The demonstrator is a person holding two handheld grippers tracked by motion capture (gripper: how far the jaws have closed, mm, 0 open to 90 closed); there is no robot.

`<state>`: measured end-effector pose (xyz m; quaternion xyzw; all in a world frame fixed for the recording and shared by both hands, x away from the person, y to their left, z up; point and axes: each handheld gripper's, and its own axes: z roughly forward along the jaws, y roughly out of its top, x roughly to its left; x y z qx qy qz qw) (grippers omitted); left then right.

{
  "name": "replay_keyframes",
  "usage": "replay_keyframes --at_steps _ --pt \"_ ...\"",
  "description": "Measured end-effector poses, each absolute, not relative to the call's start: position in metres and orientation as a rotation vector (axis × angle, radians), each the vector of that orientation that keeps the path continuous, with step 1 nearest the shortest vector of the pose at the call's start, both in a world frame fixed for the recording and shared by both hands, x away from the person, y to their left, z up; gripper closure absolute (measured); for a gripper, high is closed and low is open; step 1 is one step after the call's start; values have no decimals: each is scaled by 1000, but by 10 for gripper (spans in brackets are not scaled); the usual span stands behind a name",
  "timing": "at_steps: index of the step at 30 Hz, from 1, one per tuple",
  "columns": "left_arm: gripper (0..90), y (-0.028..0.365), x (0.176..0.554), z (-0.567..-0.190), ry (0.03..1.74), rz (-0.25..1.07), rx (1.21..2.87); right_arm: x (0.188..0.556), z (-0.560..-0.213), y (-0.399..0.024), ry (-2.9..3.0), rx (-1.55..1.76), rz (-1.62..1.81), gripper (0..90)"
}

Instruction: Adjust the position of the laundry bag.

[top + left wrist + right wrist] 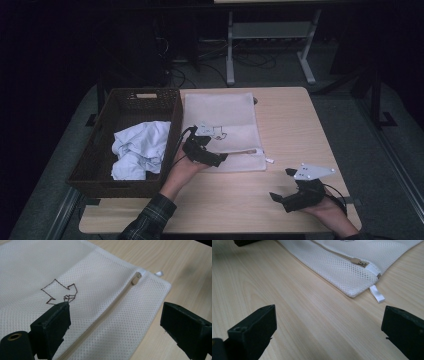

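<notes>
While wide apart, left claw (115,322) over mesh bag (100,285)

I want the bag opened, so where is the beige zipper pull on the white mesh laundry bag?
In the high view, the beige zipper pull sits at the right end of the white mesh laundry bag, near its front right corner, right of the left gripper.

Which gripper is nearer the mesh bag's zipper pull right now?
Left. The left gripper hangs open over the mesh bag, astride the zipper line, the zipper pull just ahead. The right gripper is open over bare table, off the bag's corner.
</notes>
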<state>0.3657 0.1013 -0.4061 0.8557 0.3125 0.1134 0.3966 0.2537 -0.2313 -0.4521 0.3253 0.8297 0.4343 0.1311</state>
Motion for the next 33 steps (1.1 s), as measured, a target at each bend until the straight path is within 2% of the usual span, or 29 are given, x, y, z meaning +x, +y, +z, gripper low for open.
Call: replay_keyframes --at_steps 13,15,23,33 --pt "93 106 389 -403 877 343 2123 254 -453 -231 2418 939 1255 0" --pt "142 108 392 -404 885 343 2107 254 -453 -231 2419 939 1255 0" --pt "154 101 404 -403 905 357 2127 254 -453 -230 2422 939 1247 0" --pt "210 93 421 -403 948 382 2124 254 -453 -231 2420 935 1250 0"
